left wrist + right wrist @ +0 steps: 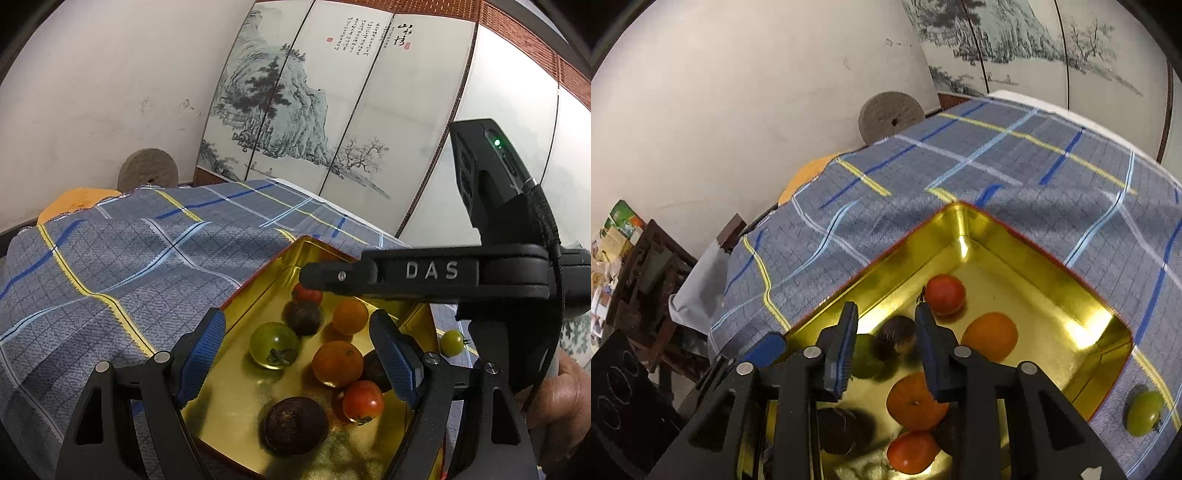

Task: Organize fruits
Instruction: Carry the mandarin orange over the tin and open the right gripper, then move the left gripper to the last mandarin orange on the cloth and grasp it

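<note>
A shiny gold metal tin (1027,236), square-cornered, holds smooth round fruits: red tomatoes, oranges, a green tomato (274,344) and dark brown fruits. It rests on a grey plaid woven cloth (960,166). Another green tomato (1144,413) lies outside the tin. Left gripper (299,354) hangs released above the tin. Right gripper (886,350), jaws slightly parted, grasps nothing above a dark fruit (897,334).
</note>
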`<state>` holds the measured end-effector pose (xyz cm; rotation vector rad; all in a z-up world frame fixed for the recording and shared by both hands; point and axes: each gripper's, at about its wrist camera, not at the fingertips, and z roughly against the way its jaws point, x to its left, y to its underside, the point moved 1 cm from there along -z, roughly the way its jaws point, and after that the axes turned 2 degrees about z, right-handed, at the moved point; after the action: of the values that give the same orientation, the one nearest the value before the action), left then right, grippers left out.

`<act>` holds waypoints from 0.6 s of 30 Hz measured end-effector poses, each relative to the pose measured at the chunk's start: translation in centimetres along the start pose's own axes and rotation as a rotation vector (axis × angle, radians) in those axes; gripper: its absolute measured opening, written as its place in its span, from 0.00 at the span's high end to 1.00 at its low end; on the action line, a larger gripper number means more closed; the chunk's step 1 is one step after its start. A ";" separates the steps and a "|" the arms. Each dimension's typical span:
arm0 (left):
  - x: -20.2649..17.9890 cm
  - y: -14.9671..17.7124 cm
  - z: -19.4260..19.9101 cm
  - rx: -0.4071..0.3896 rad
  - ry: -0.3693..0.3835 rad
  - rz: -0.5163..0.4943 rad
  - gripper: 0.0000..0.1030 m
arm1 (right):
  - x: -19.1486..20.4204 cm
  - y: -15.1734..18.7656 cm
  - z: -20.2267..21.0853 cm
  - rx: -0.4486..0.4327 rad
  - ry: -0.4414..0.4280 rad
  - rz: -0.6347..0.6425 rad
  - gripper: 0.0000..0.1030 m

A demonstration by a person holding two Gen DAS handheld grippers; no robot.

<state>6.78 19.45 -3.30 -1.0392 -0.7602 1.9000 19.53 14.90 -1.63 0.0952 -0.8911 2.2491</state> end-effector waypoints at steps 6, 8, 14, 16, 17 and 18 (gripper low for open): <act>0.0 0.0 -0.2 0.002 -0.012 -0.004 0.22 | 0.1 -0.3 1.4 -0.070 -0.027 -0.003 0.65; 0.0 0.0 -0.3 0.004 -0.013 -0.004 0.22 | 0.2 -0.1 2.3 -0.108 -0.036 -0.001 0.64; 0.0 0.0 -0.4 0.006 -0.018 -0.006 0.22 | 0.4 1.6 5.3 -0.208 -0.028 -0.013 0.48; 0.0 0.0 -0.5 0.006 -0.020 -0.007 0.22 | 0.3 2.7 6.4 -0.228 -0.007 -0.017 0.47; 0.0 0.0 -0.5 0.007 -0.021 -0.008 0.22 | 0.2 3.5 7.1 -0.239 0.013 -0.015 0.47; 0.0 0.0 -0.6 0.008 -0.020 -0.008 0.22 | 0.1 4.2 7.8 -0.246 0.033 -0.014 0.46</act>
<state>7.32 19.58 -3.56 -1.0120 -0.7672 1.9076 15.33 7.96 1.88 -0.0478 -1.1373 2.1034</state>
